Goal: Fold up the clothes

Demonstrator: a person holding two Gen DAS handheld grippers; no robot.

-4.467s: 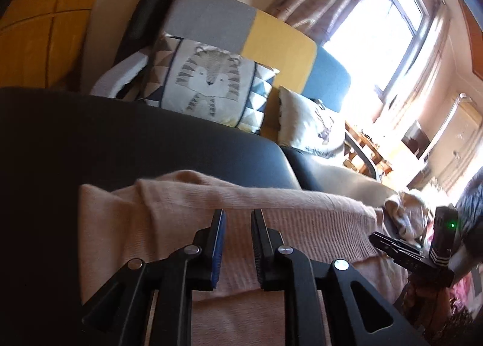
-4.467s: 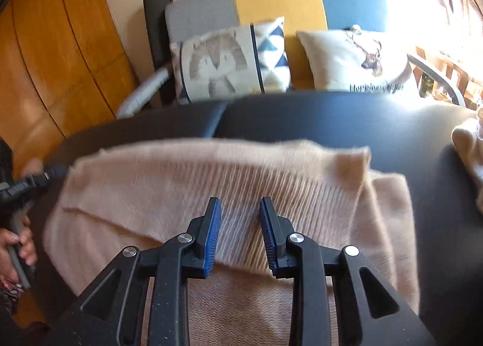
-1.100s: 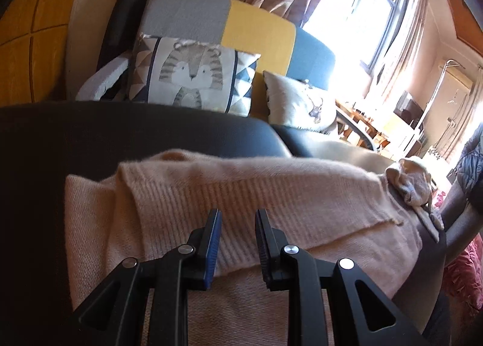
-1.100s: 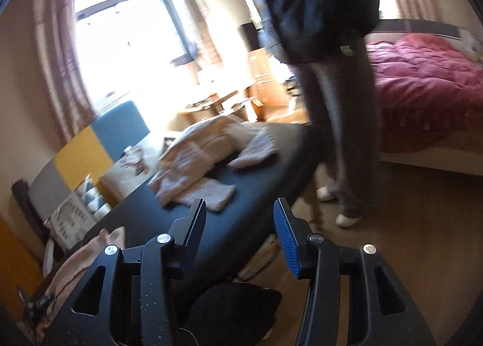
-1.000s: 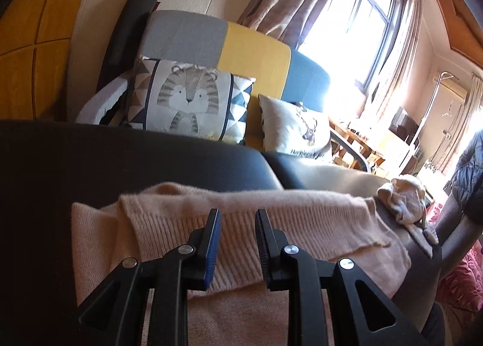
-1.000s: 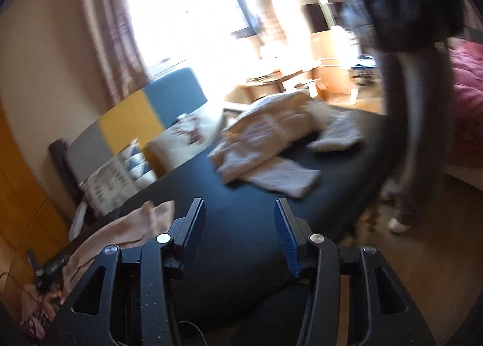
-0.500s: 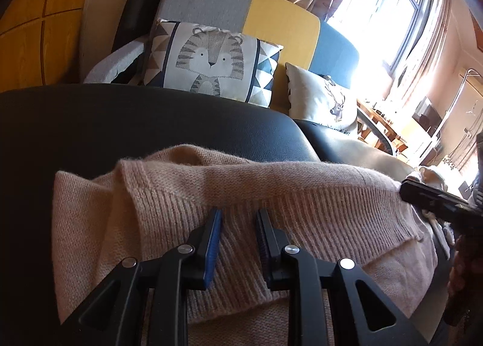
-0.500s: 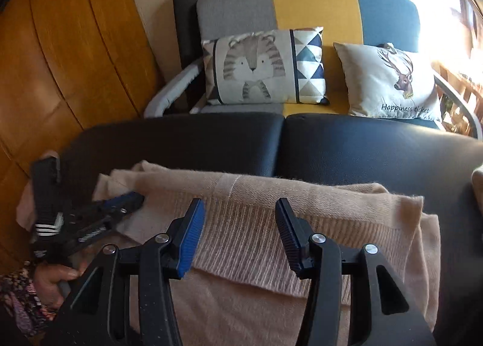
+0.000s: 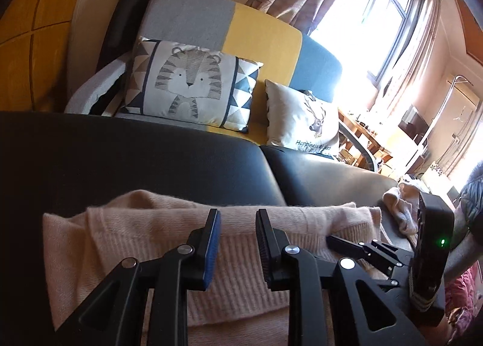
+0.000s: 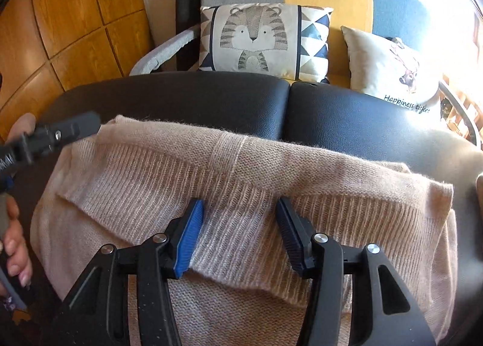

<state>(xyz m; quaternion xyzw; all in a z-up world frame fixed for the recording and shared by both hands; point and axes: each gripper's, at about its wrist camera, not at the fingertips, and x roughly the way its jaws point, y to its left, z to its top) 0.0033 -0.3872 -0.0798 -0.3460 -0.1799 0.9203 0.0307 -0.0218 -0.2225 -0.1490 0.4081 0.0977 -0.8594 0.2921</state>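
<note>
Writing shows only on the deer cushion (image 10: 389,71), which reads "Happiness ticket"; it stands beside a tiger cushion (image 10: 259,41) on the sofa (grey, yellow and blue). Nearer, a folded pink knitted sweater (image 10: 241,171) lies on the black padded table (image 10: 211,98). The left gripper (image 9: 238,216) hovers above it, jaws a little apart and empty. The right gripper (image 10: 240,205) has just been opening its jaws; nothing is pinched between them.
</note>
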